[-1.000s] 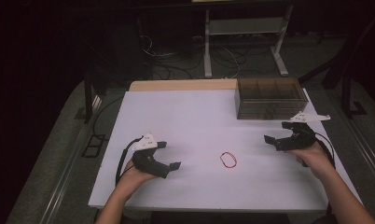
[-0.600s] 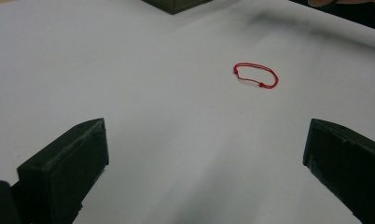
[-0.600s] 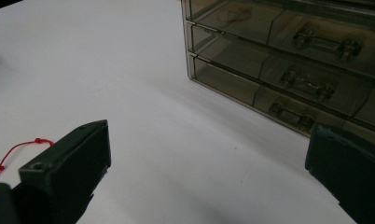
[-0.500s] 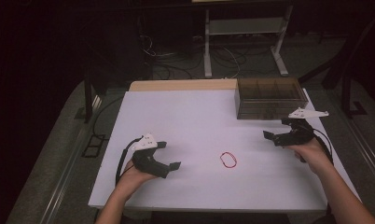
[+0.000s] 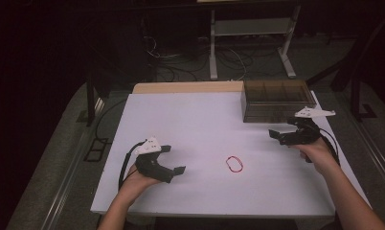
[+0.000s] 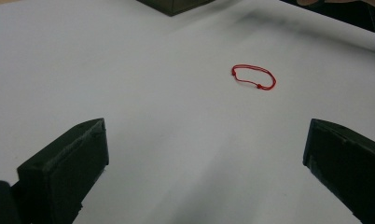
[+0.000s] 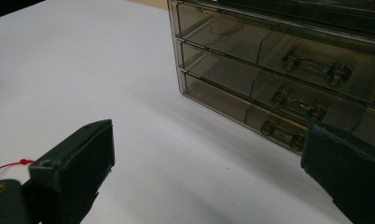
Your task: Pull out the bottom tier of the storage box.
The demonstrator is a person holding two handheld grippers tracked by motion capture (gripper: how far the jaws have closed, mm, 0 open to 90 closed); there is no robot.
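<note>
Right tongs (image 5: 280, 136) had lifted toward 12 o'clock, nearing drawer box (image 5: 277, 100), jaws released, empty | left tongs (image 5: 173, 160) unmoved, released | red loop (image 5: 235, 164) flat on surface (image 5: 190, 120), at 3 o'clock of left tongs | judged: drawer first.

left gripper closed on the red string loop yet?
No: in the left gripper view the red string loop lies flat on the white table, well ahead of the left gripper, whose jaws stand wide apart.
</note>
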